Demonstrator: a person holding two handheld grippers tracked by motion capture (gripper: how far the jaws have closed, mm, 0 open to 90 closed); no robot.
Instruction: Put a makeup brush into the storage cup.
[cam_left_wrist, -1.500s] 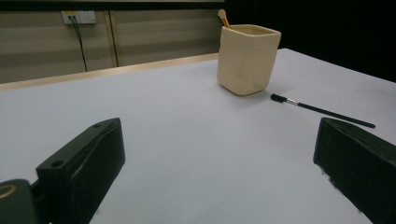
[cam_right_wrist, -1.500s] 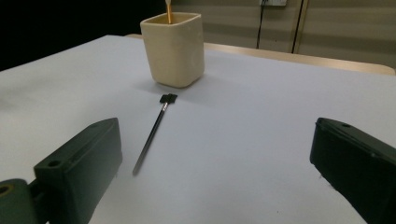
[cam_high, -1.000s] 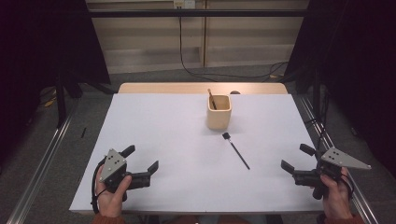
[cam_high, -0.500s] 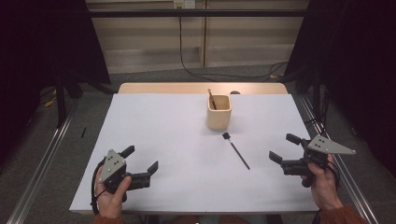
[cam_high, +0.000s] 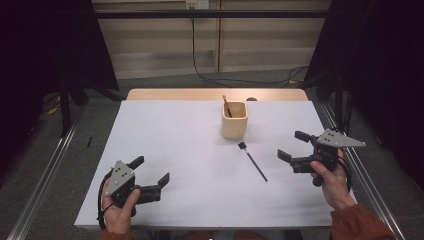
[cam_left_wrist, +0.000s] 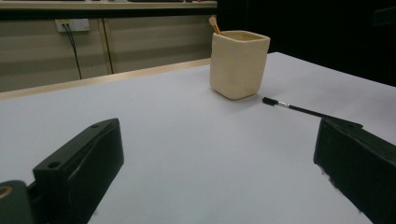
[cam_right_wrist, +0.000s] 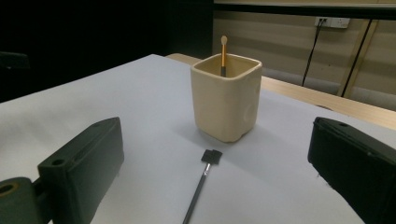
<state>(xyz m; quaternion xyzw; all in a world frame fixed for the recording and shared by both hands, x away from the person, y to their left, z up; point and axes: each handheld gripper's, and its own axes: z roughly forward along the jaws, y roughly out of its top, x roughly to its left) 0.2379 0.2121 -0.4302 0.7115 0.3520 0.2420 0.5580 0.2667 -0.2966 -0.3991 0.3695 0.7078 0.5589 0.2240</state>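
Note:
A cream square cup (cam_high: 234, 120) (cam_left_wrist: 238, 64) (cam_right_wrist: 226, 102) stands upright on the white table sheet (cam_high: 190, 155), back of centre, with a wooden-handled stick (cam_high: 226, 106) (cam_right_wrist: 223, 55) leaning inside it. A black brush (cam_high: 252, 161) (cam_left_wrist: 299, 109) (cam_right_wrist: 200, 184) lies flat just in front of the cup. My right gripper (cam_high: 294, 146) hovers open to the right of the brush, jaws pointing left toward it. My left gripper (cam_high: 151, 171) rests open near the front left of the sheet, nothing between its jaws.
The sheet covers a wooden table whose bare back edge (cam_high: 215, 94) shows behind the cup. Metal rails (cam_high: 45, 175) run along both sides of the table. Cables and a wall socket (cam_high: 196, 5) lie beyond the back edge.
My right gripper has moved left and toward the back, from the front right corner to beside the brush. The left gripper, cup and brush have stayed put.

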